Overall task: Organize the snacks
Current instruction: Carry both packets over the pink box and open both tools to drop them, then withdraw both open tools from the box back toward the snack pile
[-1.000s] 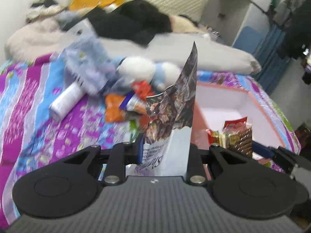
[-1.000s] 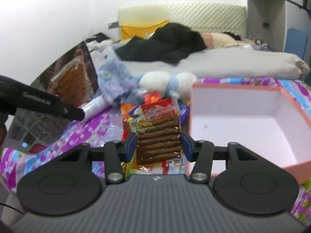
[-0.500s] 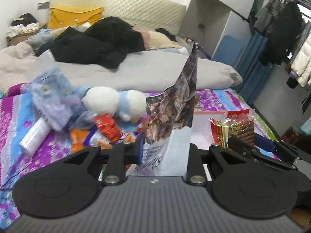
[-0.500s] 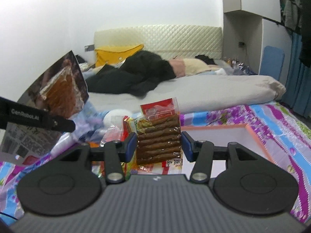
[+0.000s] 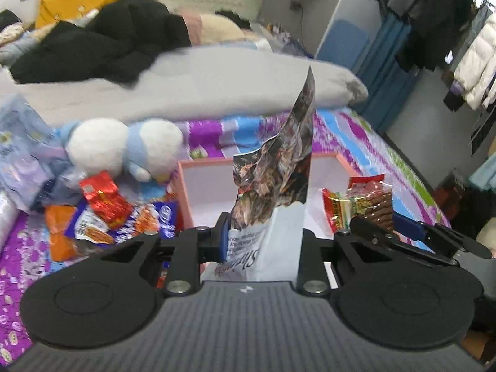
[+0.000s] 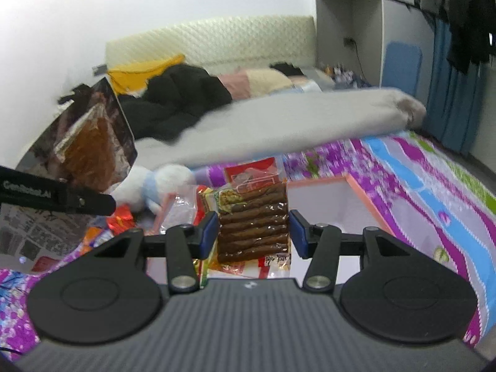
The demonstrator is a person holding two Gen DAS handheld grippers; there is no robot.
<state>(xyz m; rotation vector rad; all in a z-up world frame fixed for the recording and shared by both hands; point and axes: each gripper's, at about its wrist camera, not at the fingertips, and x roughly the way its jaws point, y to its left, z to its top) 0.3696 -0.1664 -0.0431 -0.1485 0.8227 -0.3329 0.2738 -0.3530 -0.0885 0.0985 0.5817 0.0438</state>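
My left gripper [image 5: 262, 238] is shut on a tall dark-printed snack bag [image 5: 274, 186] with a white base, held upright above the near edge of the pink open box [image 5: 183, 186]. My right gripper [image 6: 253, 232] is shut on a clear pack of brown stick snacks [image 6: 252, 223] with a red header, held above the box [image 6: 365, 198]. The stick pack also shows in the left wrist view [image 5: 369, 204], at the right. The dark bag shows at the left of the right wrist view [image 6: 90, 148].
A pile of loose snack packets [image 5: 105, 214] lies on the purple patterned bedspread [image 5: 18, 248] left of the box. A white and blue plush toy [image 5: 124, 145] sits behind them. A grey pillow [image 5: 217, 86] and black clothes [image 5: 102, 40] lie further back.
Both grippers have swung right and tilted down toward the pink box, each still holding its snack. The box now sits directly under and ahead of both.
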